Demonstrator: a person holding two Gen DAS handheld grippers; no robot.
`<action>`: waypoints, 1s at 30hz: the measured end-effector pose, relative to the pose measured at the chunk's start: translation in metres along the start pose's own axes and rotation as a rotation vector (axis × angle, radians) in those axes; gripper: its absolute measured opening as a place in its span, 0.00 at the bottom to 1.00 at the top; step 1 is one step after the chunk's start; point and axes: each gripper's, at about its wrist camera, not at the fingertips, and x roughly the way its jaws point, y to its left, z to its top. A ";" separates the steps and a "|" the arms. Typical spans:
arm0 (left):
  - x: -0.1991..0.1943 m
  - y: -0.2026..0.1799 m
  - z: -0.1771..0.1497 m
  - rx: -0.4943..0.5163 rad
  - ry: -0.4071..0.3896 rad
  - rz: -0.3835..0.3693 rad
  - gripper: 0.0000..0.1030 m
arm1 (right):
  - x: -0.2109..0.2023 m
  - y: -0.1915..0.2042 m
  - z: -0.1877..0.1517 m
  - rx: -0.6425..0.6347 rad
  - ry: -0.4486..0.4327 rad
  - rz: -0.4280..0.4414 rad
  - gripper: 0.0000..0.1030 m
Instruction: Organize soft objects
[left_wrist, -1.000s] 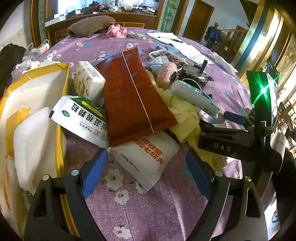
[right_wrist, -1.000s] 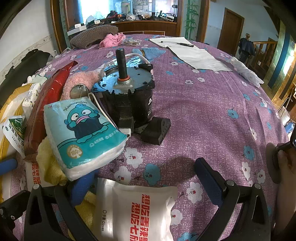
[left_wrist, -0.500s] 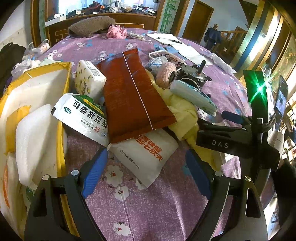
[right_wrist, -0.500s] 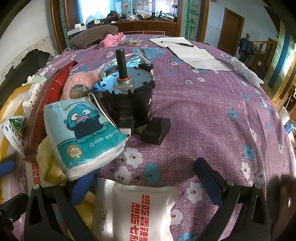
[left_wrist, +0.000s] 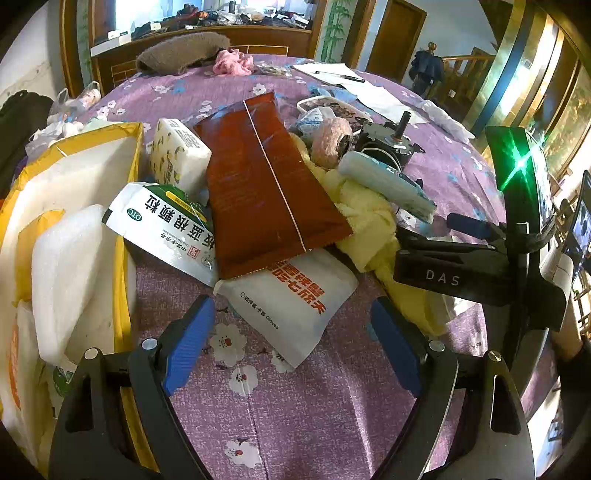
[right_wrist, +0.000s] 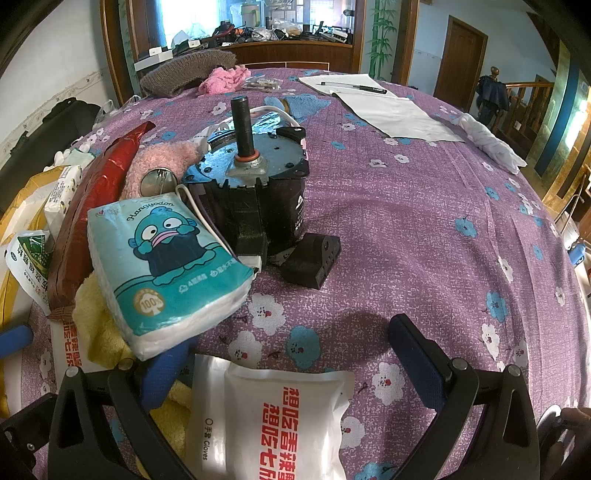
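Right wrist view: purple floral tablecloth (right_wrist: 424, 229) (wooden sideboard (right_wrist: 295, 55) behind), both grippers wide, empty.

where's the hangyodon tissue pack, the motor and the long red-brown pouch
hangyodon tissue pack (right_wrist: 168, 266), right wrist view, on the printed cartoon face
motor (right_wrist: 258, 192), right wrist view, on its black body below the shaft
red-brown pouch (left_wrist: 266, 184), left wrist view, mid face beside the seam

A lived-in home: a table under a purple flowered cloth (right_wrist: 424, 229), a cluttered wooden sideboard (right_wrist: 288, 51) behind it, wooden doors (right_wrist: 460, 59), and a stair railing (right_wrist: 524, 99) (a jacket hangs on its post).
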 end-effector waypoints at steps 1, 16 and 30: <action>0.001 0.000 0.000 0.002 0.001 0.003 0.84 | 0.000 0.000 0.000 0.000 0.000 0.000 1.00; 0.004 -0.002 0.000 0.007 0.011 0.024 0.84 | 0.000 0.000 0.000 0.000 0.000 0.000 1.00; 0.004 -0.003 0.000 0.013 0.012 0.027 0.84 | 0.000 0.000 0.000 0.000 0.000 0.000 1.00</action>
